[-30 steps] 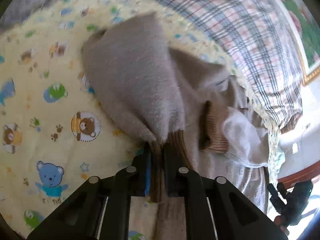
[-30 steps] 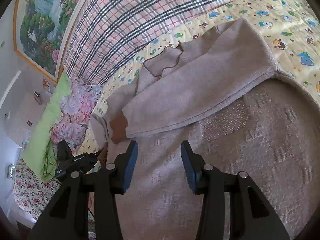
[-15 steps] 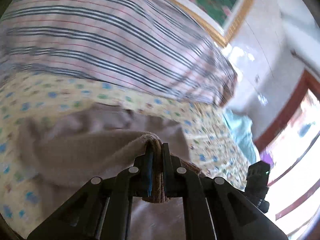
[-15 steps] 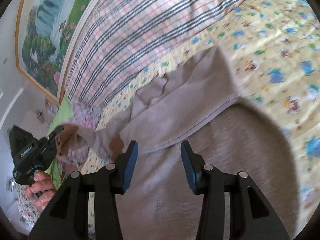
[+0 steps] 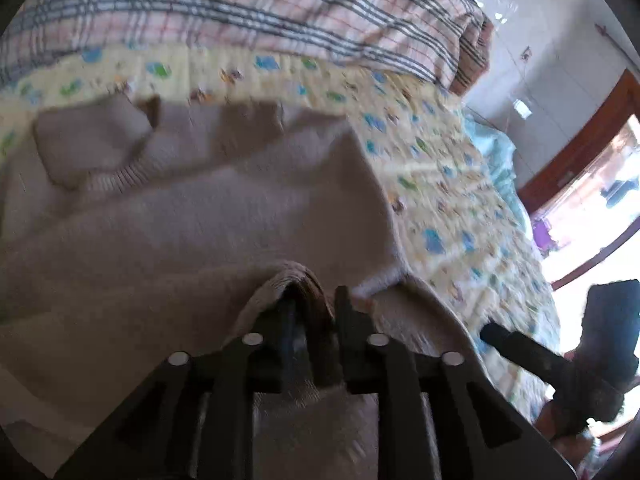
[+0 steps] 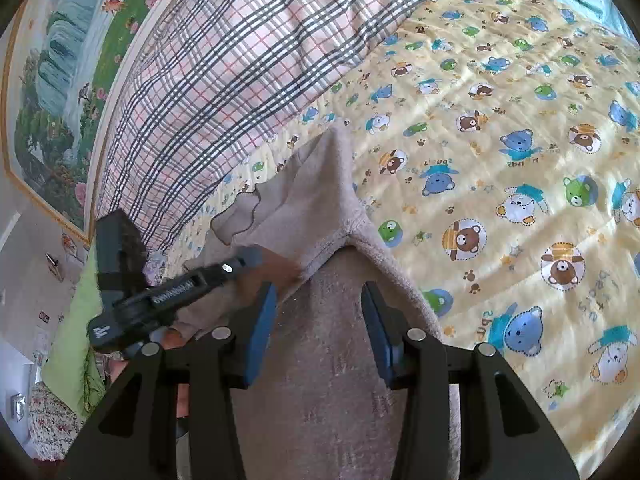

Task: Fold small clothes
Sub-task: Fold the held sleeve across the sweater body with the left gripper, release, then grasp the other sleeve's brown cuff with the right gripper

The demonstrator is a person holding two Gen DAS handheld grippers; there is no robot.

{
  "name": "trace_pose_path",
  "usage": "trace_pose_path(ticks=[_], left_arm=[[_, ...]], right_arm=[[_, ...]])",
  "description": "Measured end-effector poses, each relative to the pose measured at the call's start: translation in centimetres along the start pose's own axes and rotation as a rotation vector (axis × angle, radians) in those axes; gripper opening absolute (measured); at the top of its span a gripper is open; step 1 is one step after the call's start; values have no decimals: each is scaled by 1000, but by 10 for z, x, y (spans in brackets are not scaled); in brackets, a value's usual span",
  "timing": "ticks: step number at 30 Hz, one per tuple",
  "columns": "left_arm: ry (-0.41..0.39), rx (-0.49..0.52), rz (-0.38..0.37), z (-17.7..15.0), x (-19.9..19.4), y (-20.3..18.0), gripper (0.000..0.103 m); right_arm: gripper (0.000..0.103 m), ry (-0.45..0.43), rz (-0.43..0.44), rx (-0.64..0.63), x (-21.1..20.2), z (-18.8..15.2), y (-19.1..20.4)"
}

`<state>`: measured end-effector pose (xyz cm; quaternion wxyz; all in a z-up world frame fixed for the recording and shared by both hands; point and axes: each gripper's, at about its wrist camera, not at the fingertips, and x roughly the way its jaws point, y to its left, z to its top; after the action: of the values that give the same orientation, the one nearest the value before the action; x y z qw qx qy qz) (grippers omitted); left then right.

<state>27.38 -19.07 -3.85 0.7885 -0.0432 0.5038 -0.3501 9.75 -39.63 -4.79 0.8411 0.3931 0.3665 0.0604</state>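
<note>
A small beige knit sweater lies on a yellow bear-print quilt. My left gripper is shut on the sweater's brown ribbed cuff and holds the sleeve over the sweater's body. The sweater also shows in the right wrist view, under my right gripper, which is open and empty just above it. The left gripper appears there at the left, with the cuff in it. The right gripper's body shows in the left wrist view at the right.
A pink and grey plaid blanket lies along the far side of the quilt. A framed landscape picture hangs behind it. A green and floral pillow sits at the left. A bright window is to the right.
My left gripper has carried the cuff and sleeve across over the sweater's body toward the right gripper. The right gripper has stayed open over the sweater, with its view shifting toward the quilt.
</note>
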Motion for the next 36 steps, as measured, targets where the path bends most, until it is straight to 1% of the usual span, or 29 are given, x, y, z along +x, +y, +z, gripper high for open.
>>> trace_pose_path(ticks=[1, 2, 3, 4, 6, 8, 10, 11, 15, 16, 17, 18, 20, 21, 22, 23, 24, 25, 26, 28, 29, 31, 32, 33, 34, 35, 36], left_arm=[[-6, 11, -11, -4, -7, -2, 27], [-19, 34, -17, -10, -18, -5, 39], [-37, 58, -13, -18, -33, -7, 47], [-63, 70, -4, -28, -51, -7, 58], [-103, 61, 6, -43, -81, 1, 59], [-125, 17, 20, -57, -108, 20, 59], [-141, -18, 87, -75, -129, 46, 59], [-149, -33, 148, -87, -138, 62, 59], [-138, -119, 299, -109, -153, 113, 57], [-137, -138, 341, -113, -155, 125, 57], [-137, -145, 361, -114, -155, 132, 57], [-134, -153, 394, -116, -153, 141, 57], [-126, -156, 453, -117, -149, 154, 57], [-119, -161, 491, -118, -146, 159, 57], [-114, -167, 515, -118, -144, 163, 57], [-110, -170, 538, -117, -140, 167, 57], [-114, -174, 565, -116, -137, 169, 58], [-119, -179, 577, -115, -136, 170, 58], [-122, -187, 595, -113, -133, 172, 58], [-126, -210, 637, -110, -132, 177, 58], [-137, -219, 655, -108, -133, 178, 60], [-167, -244, 745, -105, -134, 179, 60], [-176, -262, 766, -106, -137, 182, 60], [-193, -294, 767, -106, -138, 185, 60], [-204, -320, 760, -107, -139, 187, 60], [-211, -343, 763, -107, -139, 189, 60], [-210, -352, 779, -108, -137, 190, 60]], right_arm=[[46, 3, -2, -19, 1, 1, 2], [46, 4, -4, -37, 2, 1, 5], [46, 7, -13, -65, 4, 2, 9], [49, 13, -21, -93, 6, 2, 13], [56, 26, -32, -166, 11, 2, 25], [60, 33, -25, -265, 18, 1, 40], [62, 49, -26, -363, 25, -5, 56], [62, 64, -33, -427, 31, -9, 65], [62, 116, -71, -674, 55, -32, 97], [62, 115, -102, -723, 62, -36, 101], [62, 113, -163, -769, 72, -40, 105], [62, 119, -199, -795, 80, -42, 106], [60, 127, -259, -831, 97, -44, 106], [45, 137, -269, -836, 102, -43, 105], [20, 156, -278, -837, 109, -41, 104], [9, 170, -289, -821, 112, -36, 103], [6, 178, -284, -789, 113, -29, 101], [6, 183, -254, -743, 110, -21, 100], [6, 194, -180, -651, 106, -5, 97], [5, 187, -67, -483, 93, 26, 89], [5, 178, 4, -390, 85, 43, 83], [5, 151, 140, -210, 68, 75, 67], [5, 135, 180, -157, 61, 87, 61], [5, 128, 198, -122, 57, 95, 56], [5, 126, 189, -96, 57, 102, 49], [5, 137, 144, -68, 62, 107, 38], [5, 171, 115, -45, 70, 108, 28]])
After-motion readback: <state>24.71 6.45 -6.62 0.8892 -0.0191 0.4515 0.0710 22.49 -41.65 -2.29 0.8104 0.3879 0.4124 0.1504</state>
